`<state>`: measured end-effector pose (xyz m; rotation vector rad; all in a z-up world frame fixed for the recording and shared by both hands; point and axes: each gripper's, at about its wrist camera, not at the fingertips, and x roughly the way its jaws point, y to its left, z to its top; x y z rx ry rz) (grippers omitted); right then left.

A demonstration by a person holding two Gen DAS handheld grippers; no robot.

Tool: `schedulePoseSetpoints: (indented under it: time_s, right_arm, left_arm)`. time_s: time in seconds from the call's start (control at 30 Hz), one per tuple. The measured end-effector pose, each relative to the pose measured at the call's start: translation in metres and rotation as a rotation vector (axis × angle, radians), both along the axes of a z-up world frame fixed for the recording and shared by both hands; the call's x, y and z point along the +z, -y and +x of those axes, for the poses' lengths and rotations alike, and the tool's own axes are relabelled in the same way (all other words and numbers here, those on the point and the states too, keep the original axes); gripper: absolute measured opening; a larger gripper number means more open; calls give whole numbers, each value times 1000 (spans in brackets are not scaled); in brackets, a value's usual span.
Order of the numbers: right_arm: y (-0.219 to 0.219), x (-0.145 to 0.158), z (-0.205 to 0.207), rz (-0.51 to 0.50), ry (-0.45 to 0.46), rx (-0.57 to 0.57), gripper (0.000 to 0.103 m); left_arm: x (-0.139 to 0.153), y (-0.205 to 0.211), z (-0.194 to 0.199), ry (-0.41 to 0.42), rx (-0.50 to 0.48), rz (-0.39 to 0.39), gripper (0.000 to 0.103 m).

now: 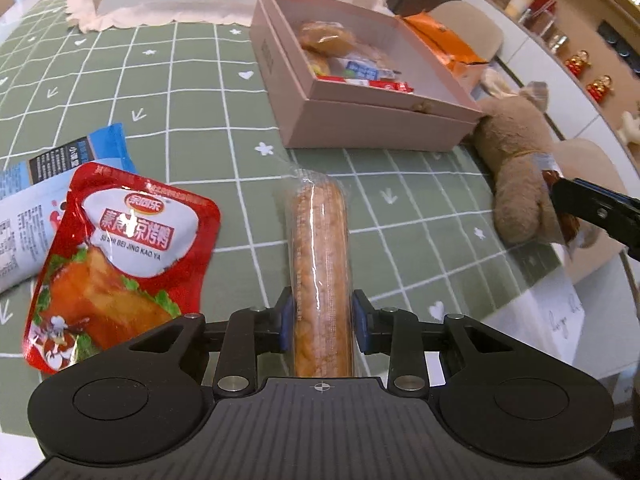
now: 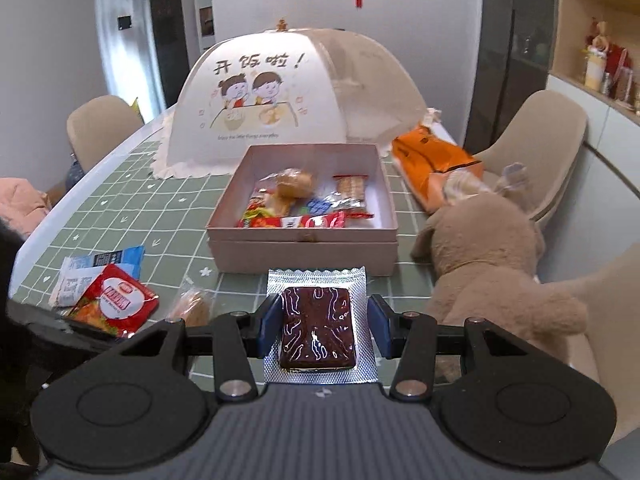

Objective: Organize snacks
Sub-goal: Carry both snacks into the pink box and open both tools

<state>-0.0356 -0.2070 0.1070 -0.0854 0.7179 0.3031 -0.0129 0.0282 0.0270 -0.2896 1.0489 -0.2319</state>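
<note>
My left gripper is shut on a long bread stick in clear wrap, which lies on the green checked tablecloth. My right gripper is shut on a dark brown snack in a silver vacuum pack, held in front of the pink box. The pink box holds several wrapped snacks. A red snack pouch and a blue-and-white packet lie left of the bread stick; both show in the right wrist view, the red pouch and the packet.
A brown plush toy lies right of the box, at the table's right edge. An orange bag lies behind it. A white mesh food cover stands behind the box. Beige chairs stand around the table.
</note>
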Motion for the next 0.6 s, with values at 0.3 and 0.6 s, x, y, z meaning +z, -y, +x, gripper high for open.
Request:
schedulePoseSetpoints:
  time_s: [0.3,0.6]
  right_arm:
    - [11,6,-2,20,9,-47,47]
    - [-6,22,-1,-29,73,-21,47]
  left_arm:
    - [155,-2,13,466,-24,-191,34]
    - [205,15,112,643,39,-181,36]
